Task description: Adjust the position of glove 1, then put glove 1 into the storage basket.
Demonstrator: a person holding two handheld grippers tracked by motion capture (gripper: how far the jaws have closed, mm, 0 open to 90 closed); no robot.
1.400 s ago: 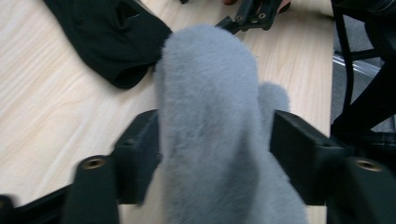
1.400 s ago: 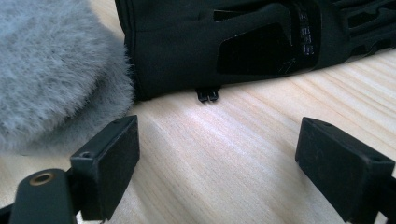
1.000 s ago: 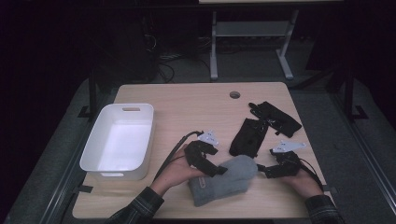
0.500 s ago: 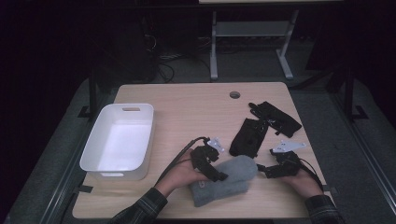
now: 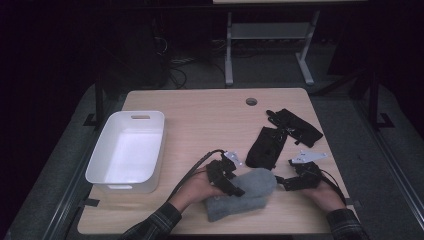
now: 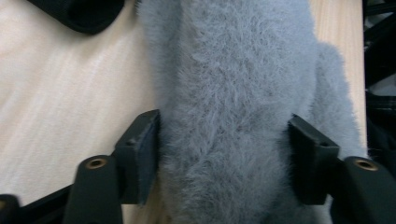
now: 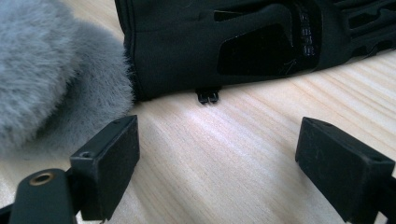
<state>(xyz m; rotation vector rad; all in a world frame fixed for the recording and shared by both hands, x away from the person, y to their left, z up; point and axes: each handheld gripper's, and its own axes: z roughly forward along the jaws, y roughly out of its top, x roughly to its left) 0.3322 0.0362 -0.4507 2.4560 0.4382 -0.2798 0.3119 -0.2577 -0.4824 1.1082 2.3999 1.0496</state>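
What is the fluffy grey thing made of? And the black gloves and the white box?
The grey mitten looks like soft fleece or fake fur: fine fuzzy hairs stand up all over it. The nearer black glove seems a smooth, matte stretchy fabric with stitched-on patches, perhaps synthetic. The white bin looks like hard plastic: smooth walls, rounded corners and a moulded handle slot.

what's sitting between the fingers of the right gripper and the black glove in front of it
Nothing: in the right gripper view, only bare wooden table separates the open right gripper from the black glove. The grey fuzzy mitten lies off to one side.
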